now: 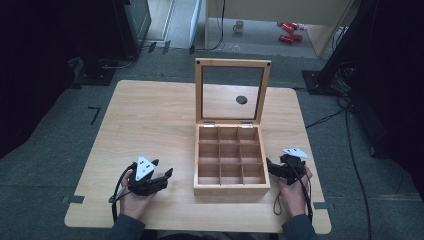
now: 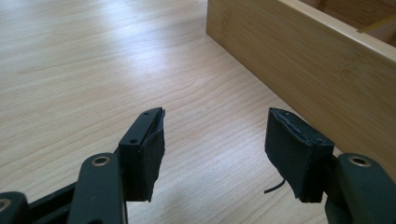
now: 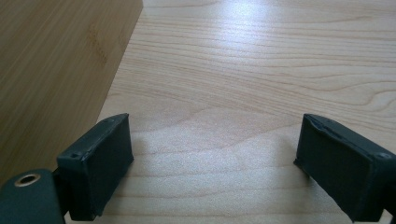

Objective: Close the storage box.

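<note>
Pale wooden table (image 1: 150, 115), dim room. Left gripper (image 1: 161, 176) and right gripper (image 1: 271, 166) are held with jaws spread, nothing between them. Open bamboo compartment box with glass-paned lid (image 1: 230, 189) is flanked by both, right gripper just beside its wall.

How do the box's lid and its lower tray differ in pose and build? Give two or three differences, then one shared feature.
The lid stands upright at the back, while the lower tray sits flat on the table. The lid is a frame around one see-through pane, while the tray is split by wooden dividers into nine compartments. The table shows through the lid; the tray has solid walls. Both are pale wood, joined at the tray's rear edge.
</note>
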Available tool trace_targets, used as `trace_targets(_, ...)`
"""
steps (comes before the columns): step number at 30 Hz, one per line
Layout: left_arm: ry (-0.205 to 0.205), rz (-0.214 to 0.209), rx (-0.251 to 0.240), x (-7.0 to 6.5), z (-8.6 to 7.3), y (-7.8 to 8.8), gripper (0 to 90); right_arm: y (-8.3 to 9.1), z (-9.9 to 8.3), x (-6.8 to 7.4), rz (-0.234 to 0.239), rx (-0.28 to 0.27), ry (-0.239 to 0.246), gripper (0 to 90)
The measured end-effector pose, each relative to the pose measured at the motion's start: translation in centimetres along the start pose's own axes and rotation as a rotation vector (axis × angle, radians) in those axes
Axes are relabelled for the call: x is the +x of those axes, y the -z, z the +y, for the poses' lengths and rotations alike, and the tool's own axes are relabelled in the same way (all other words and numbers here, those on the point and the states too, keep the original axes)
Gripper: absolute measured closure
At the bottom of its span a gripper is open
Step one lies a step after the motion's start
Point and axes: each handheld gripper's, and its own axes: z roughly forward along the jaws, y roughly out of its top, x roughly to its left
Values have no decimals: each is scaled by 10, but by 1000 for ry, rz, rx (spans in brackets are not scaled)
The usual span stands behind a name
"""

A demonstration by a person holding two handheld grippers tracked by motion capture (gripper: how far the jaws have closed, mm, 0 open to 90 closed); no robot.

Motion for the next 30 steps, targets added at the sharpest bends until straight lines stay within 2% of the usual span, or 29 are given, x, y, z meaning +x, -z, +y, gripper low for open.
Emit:
trace_targets(4, 12, -1, -2, 1, 1, 1, 371, 0, 0, 0, 2, -3, 6, 119)
trace_targets(8, 7, -1, 2, -1, 3, 3, 365, 1, 0, 0, 6, -3, 6, 119)
trace_targets(13, -1, -17, -1, -3, 9, 6, 365, 1, 0, -1, 30, 10, 31, 117)
trace_targets(15, -2, -22, -1, -3, 12, 6, 368, 3, 2, -1, 31, 25, 33, 169)
trace_targets(17, 9, -31, -5, -2, 14, 7, 371, 7, 3, 0, 33, 33, 36, 301)
trace_targets(18, 9, -30, -6, -2, 15, 7, 371, 9, 4, 1, 35, 38, 38, 325)
trace_targets(20, 9, -30, -6, -2, 16, 8, 373, 11, 4, 2, 38, 29, 44, 339)
trace_targets(23, 6, -34, -11, -1, 20, 9, 377, 24, 9, 5, 42, 2, 74, 378)
trace_targets(29, 2, -36, -21, 0, 25, 10, 381, 39, 18, 7, 56, -22, 86, 383)
trace_targets(30, -1, -32, -19, 0, 26, 10, 382, 43, 21, 8, 52, -29, 103, 378)
